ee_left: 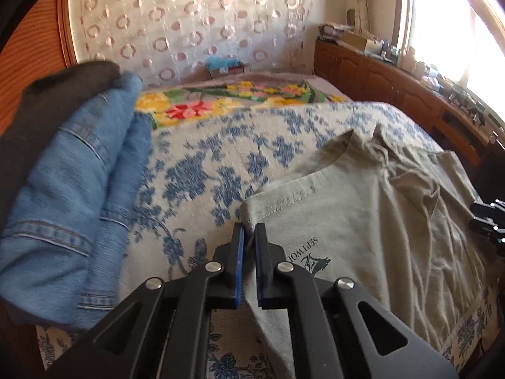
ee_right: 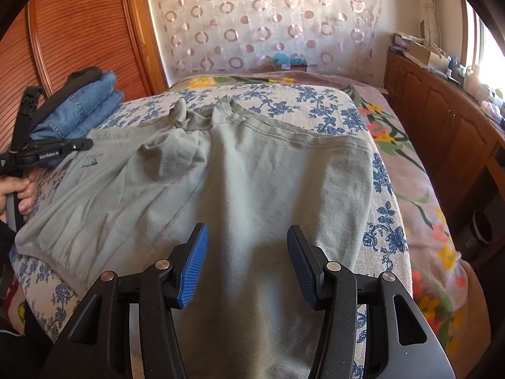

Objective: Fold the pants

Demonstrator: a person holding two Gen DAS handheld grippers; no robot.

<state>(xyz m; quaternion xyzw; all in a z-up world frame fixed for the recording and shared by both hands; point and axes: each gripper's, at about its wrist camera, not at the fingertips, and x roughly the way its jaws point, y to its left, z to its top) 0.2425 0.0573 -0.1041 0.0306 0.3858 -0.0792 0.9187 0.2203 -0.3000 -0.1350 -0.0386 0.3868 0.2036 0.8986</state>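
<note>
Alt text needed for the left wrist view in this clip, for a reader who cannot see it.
The left gripper is shut on the edge of grey-green pants spread over a blue floral bedspread. Folded blue jeans are stacked at the left, and the right gripper peeks in at the right edge.
</note>
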